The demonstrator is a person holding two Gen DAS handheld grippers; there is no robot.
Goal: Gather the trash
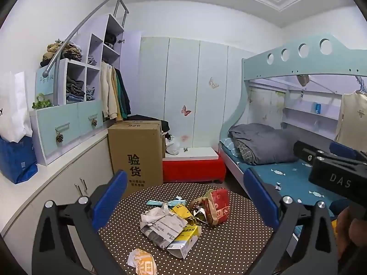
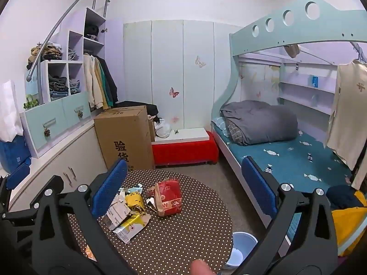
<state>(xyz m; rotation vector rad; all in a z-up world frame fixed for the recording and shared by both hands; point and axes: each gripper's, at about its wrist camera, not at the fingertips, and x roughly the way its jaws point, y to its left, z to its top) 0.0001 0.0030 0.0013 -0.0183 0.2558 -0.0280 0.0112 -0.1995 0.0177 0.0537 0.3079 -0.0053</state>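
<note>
Now I hold my left gripper (image 1: 183, 197) and right gripper (image 2: 183, 190) wide apart, both empty. Crumpled wrappers (image 1: 169, 224) lie at 12 o'clock on the dotted table (image 1: 229, 247).

The cardboard box (image 1: 135, 153) at eleven o'clock is showing "验货" with "826" printed upside down on top, while the right gripper (image 1: 330, 160) at three o'clock is showing "DAS".

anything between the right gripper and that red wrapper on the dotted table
Nothing visible blocks it. The right gripper is open and held above the round dotted table, and the red wrapper lies between its fingers' line of sight with open air in front. The other wrappers lie to its left, close beside it.
</note>
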